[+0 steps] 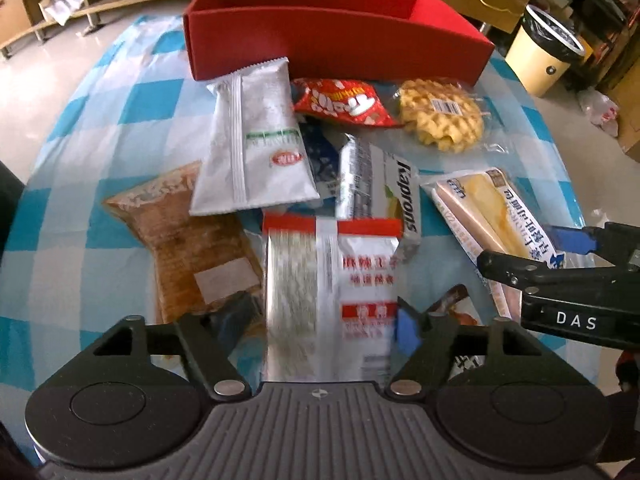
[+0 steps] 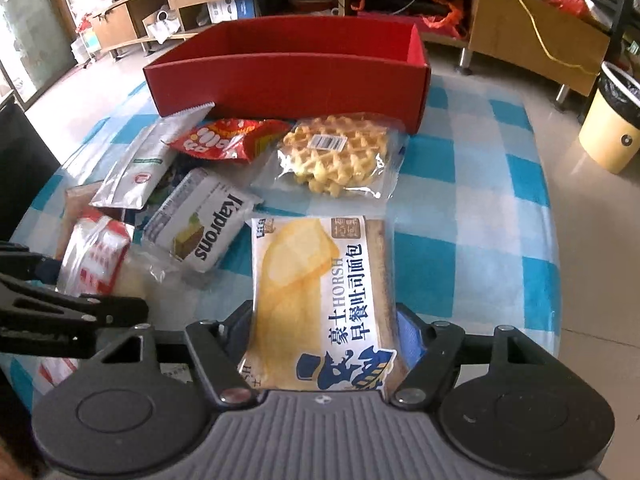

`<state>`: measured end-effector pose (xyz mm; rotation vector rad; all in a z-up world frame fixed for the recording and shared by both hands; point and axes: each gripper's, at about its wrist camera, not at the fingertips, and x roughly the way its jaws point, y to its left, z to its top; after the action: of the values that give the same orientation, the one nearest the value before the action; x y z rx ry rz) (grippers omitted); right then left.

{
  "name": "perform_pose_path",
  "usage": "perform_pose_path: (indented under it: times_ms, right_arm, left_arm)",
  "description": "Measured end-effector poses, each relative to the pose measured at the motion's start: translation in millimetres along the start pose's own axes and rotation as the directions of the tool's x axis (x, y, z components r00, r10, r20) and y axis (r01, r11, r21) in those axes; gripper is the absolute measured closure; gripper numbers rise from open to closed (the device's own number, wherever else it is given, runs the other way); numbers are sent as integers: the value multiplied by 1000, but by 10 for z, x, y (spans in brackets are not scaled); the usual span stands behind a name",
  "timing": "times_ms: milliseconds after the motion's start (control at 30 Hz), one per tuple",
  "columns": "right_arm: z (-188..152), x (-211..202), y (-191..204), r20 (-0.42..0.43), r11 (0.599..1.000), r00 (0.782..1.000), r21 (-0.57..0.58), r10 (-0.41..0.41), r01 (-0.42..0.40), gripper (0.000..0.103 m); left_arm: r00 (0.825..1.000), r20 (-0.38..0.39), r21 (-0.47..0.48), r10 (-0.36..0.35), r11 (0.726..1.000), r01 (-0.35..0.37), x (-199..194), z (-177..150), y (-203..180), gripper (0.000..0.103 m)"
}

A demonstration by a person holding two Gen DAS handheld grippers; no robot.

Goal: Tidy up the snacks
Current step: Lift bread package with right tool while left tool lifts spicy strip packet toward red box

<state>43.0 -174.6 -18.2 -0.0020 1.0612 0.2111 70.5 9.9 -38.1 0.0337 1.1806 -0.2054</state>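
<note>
Right wrist view has my right gripper point(image 2: 324, 320) pinching the toast bread pack point(image 2: 320, 300), its pads against both sides, near the table's point(image 2: 480, 200) front edge. My left gripper point(image 1: 320, 320) straddles a red-and-silver packet point(image 1: 332, 280); I cannot tell whether it presses. Behind the snacks stands the red box point(image 2: 288, 80).

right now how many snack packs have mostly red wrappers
1: the red snack bag lies just before the red box, between the silver pack and the waffle. Others may be hidden under the pile.
</note>
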Motion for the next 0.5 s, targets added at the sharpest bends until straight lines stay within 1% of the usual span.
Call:
perform_pose_path:
  times_ms: [133,200,267,300,367,467,500]
  right_arm:
    - [16,-4,-12,-1,1000,1000,7,6,-6,36]
    - [13,-30,-4,4,1000,1000,5,7,-7,36]
    - [15,-61,-9,9,1000,1000,4,8,-8,36]
    - [20,-72,-14,10,1000,1000,7,11,-11,36]
    - [23,-77,-24,10,1000,1000,9,9,-9,36]
    - [7,-48,-13,0,1000,1000,-2,2,-2,36]
    - [-3,-38,-3,-2,1000,1000,-10,-2,2,36]
  left_arm:
    - [999,4,24,46,999,-46,-29,-61,-21,26]
    - [998,12,28,69,997,-69,-66,-87,-41,30]
    - [997,15,37,78,996,-79,-96,-102,-61,31]
    - [997,14,35,79,996,-80,-106,-109,-65,25]
    - [995,15,23,103,994,-103,-111,-130,-62,16]
    - [992,10,14,127,992,-127,-163,-166,-56,16]
    - [991,5,9,130,991,-130,-189,-185,-55,14]
